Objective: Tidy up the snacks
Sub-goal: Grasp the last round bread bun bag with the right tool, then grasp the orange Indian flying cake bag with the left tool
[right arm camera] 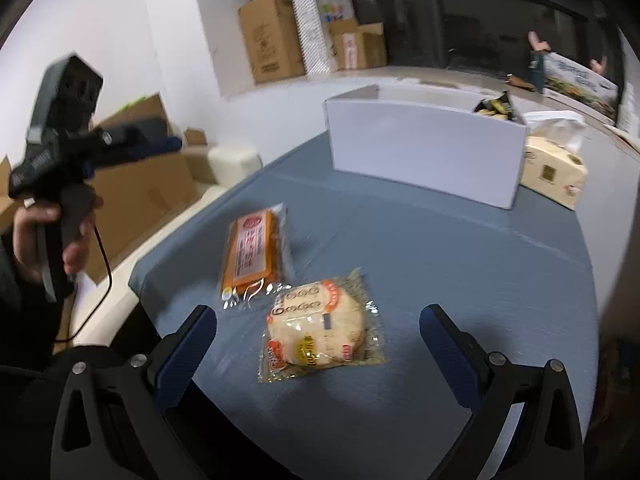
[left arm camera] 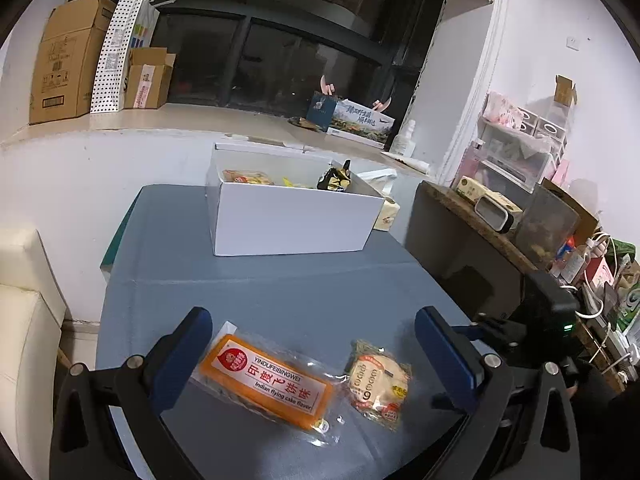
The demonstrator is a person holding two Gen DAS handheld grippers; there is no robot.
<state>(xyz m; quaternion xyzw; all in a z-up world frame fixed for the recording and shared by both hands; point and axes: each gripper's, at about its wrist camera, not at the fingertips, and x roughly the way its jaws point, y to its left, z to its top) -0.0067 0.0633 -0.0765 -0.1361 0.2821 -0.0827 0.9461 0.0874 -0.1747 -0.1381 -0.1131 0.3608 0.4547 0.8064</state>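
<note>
An orange flat snack pack (left arm camera: 268,386) (right arm camera: 254,254) lies on the blue-grey table (left arm camera: 280,288) (right arm camera: 440,248), beside a round pale bread in clear wrap (left arm camera: 378,382) (right arm camera: 322,330). My left gripper (left arm camera: 314,334) is open and hovers over both packs, which lie between its blue fingers (left arm camera: 182,354). My right gripper (right arm camera: 318,334) is open too, with the round bread between its fingers (right arm camera: 450,354). A white box (left arm camera: 296,212) (right arm camera: 424,148) at the table's far side holds several snacks, among them a black-and-gold bag (left arm camera: 336,178) (right arm camera: 496,106).
A tissue box (right arm camera: 554,170) (left arm camera: 386,212) stands right of the white box. A person's hand (right arm camera: 44,236) holds the other gripper's handle at the left. Cardboard boxes (left arm camera: 68,60) line the window ledge. A cluttered side shelf (left arm camera: 520,216) stands at the right, a cream seat (left arm camera: 24,320) at the left.
</note>
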